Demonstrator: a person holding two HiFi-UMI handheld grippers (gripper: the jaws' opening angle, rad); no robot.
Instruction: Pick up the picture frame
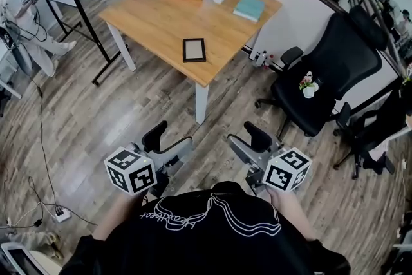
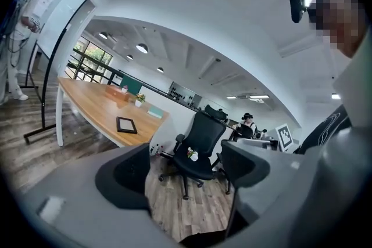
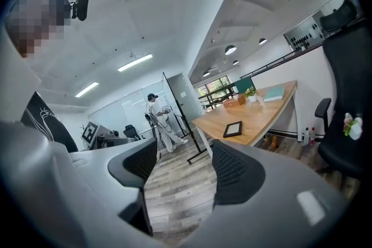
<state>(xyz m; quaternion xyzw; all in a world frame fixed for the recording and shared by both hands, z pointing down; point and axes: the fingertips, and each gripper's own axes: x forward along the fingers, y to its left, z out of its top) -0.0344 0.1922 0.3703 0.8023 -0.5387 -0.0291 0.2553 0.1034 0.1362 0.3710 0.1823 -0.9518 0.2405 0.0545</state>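
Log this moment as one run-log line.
phase: pre-approach | picture frame: flat on wooden table, untouched | left claw: open, empty | right claw: open, empty

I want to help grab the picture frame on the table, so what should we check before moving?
1. Black rectangular picture frame lies flat on the light wooden table, near its front edge: ok.
2. Nothing on top of the frame: ok.
3. Left claw open and empty: ok.
4. Right claw open and empty: ok.
5. Claws close enough to the frame: not ok, both hang over the grey plank floor, away from the table.
6. How heavy the frame is: cannot tell.
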